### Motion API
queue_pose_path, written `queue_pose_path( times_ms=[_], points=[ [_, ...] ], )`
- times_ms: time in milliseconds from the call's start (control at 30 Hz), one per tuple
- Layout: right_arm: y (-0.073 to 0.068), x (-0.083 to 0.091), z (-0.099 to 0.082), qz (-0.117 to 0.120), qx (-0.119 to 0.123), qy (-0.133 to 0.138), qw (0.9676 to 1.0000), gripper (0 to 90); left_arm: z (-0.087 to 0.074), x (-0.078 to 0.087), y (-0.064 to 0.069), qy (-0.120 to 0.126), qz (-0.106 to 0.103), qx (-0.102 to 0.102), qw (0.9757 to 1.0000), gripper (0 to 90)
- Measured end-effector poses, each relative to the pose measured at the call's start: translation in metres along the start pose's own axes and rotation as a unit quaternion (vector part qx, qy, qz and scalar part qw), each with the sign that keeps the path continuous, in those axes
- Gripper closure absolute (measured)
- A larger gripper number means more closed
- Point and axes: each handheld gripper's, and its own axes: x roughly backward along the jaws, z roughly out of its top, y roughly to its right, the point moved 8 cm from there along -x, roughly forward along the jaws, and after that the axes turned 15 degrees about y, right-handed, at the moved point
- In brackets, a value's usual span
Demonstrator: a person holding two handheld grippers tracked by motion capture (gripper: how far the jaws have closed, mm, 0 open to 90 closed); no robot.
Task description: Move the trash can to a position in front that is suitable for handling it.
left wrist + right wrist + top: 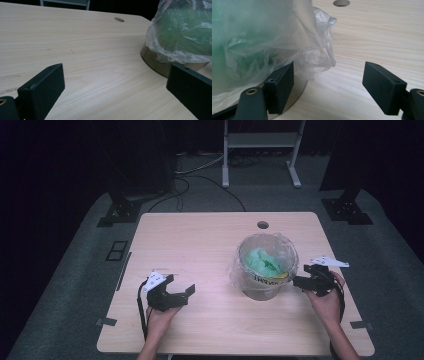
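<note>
Both tongs spread; bin [265, 270] between, touching right tongs [302, 279], left tongs [181, 292] apart.

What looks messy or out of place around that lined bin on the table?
Nothing is spilled or damaged. The clear plastic liner hangs loose and crumpled over the rim of the small translucent bin, which stands upright holding green waste. The wooden table looks tidy.
</note>
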Motion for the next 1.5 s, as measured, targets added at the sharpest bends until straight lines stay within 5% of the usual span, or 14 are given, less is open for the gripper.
queue_pose_path(
  times_ms=[633, 1500],
  points=[
    [-0.034, -0.023, 0.007, 0.024, 0.024, -0.01, 0.9994, 24.5, 0.0, 0.0, 0.0, 0.0, -0.001, 0.0, 1.0, 0.5],
    [-0.085, -0.056, 0.013, 0.056, 0.01, -0.017, 0.9982, 24.5, 0.001, 0.002, -0.002, 0.003, -0.001, 0.004, 1.0, 0.5]
  ],
)
